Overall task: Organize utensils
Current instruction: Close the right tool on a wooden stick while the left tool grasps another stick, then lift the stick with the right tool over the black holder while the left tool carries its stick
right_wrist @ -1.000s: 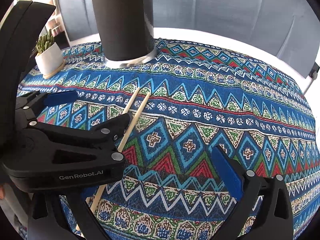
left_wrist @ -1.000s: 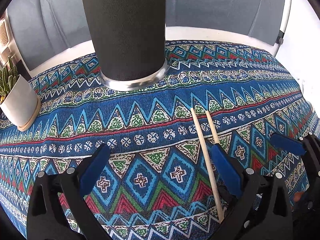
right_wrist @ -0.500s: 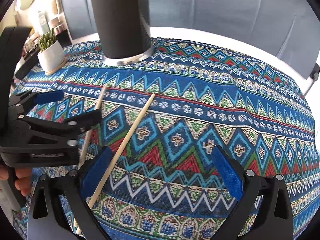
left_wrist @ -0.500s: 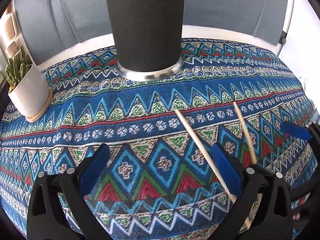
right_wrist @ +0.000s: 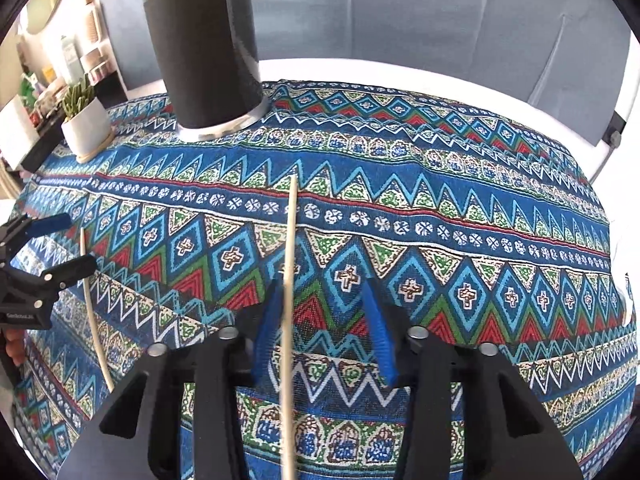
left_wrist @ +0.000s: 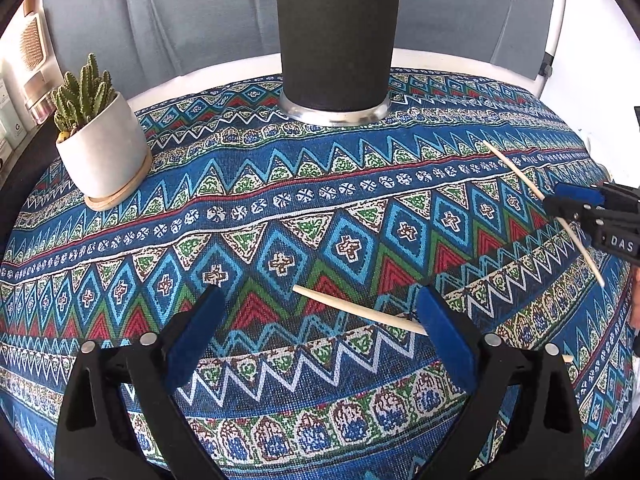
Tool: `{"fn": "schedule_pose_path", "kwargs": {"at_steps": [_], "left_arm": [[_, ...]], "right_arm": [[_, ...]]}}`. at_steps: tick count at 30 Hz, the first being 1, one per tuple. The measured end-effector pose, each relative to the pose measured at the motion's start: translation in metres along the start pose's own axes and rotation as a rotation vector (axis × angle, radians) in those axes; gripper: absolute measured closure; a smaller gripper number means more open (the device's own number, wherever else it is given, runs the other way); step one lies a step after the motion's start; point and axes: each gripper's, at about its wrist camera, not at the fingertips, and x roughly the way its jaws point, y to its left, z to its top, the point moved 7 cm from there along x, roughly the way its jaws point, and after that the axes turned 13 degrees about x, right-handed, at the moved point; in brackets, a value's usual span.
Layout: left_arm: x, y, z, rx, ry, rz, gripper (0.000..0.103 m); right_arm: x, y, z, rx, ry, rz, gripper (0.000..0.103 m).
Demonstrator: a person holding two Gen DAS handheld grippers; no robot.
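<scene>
Two wooden chopsticks lie apart on the patterned cloth. One chopstick [left_wrist: 360, 312] lies slanted between the fingers of my left gripper [left_wrist: 320, 300], whose jaws stand wide and are closing without touching it. The other chopstick [right_wrist: 290, 280] runs lengthwise between the blue pads of my right gripper [right_wrist: 322, 284]. Those jaws are closing; the stick rests beside the left pad [right_wrist: 266, 332] and the right pad is still clear of it. The black cylindrical holder [right_wrist: 208, 60] with a metal base stands at the back, with several sticks in it. Each gripper also shows in the other's view: right gripper [left_wrist: 580, 204], left gripper [right_wrist: 68, 240].
A cactus in a white pot [left_wrist: 100, 152] stands on a wooden saucer at the cloth's left edge. Behind the white table rim [right_wrist: 400, 76] is grey upholstery. Bottles and small items crowd a shelf [right_wrist: 48, 80] at the far left.
The two chopsticks lay side by side; now they are spread apart, one in front of each gripper. The right jaws have narrowed sharply around their stick. The left gripper has shifted sideways.
</scene>
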Motion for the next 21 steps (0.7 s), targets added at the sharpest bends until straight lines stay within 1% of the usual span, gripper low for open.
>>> {"fn": "schedule_pose_path", "kwargs": {"at_steps": [1, 2, 3, 4, 6, 7, 8, 9, 11, 16, 21], "left_arm": [[-0.003, 0.001, -0.001, 0.001, -0.004, -0.002, 0.024], [-0.007, 0.001, -0.003, 0.001, -0.005, -0.005, 0.04], [-0.009, 0.001, -0.004, 0.005, 0.0, -0.007, 0.051], [-0.011, 0.001, -0.005, 0.005, 0.006, -0.012, 0.057], [-0.016, 0.001, -0.009, 0.006, 0.017, -0.024, 0.079], [-0.016, -0.003, -0.009, 0.009, 0.02, -0.034, 0.084], [-0.018, -0.002, -0.012, 0.005, 0.022, -0.045, 0.092], [-0.019, -0.001, -0.014, -0.001, 0.024, -0.05, 0.096], [-0.021, -0.002, -0.016, 0.004, 0.029, -0.054, 0.099], [-0.018, -0.003, -0.013, 0.019, 0.042, -0.048, 0.1], [-0.024, 0.004, -0.009, 0.019, 0.03, -0.037, 0.1]], "right_arm": [[-0.001, -0.003, 0.0, 0.009, 0.002, -0.002, 0.089], [-0.001, -0.006, 0.001, 0.013, 0.004, -0.002, 0.094], [-0.002, -0.008, 0.001, 0.014, 0.005, 0.0, 0.095], [-0.002, -0.01, 0.001, 0.016, 0.004, 0.003, 0.098], [-0.002, -0.013, 0.0, 0.029, -0.001, 0.01, 0.098], [-0.003, -0.014, -0.001, 0.035, -0.005, 0.015, 0.098], [-0.003, -0.014, -0.001, 0.04, -0.009, 0.018, 0.098], [-0.002, -0.014, -0.001, 0.043, -0.009, 0.022, 0.098], [-0.002, -0.016, 0.0, 0.06, -0.002, 0.038, 0.098], [-0.007, -0.021, -0.003, 0.092, 0.012, 0.078, 0.098], [-0.021, -0.021, -0.001, 0.108, -0.016, 0.127, 0.098]]}}
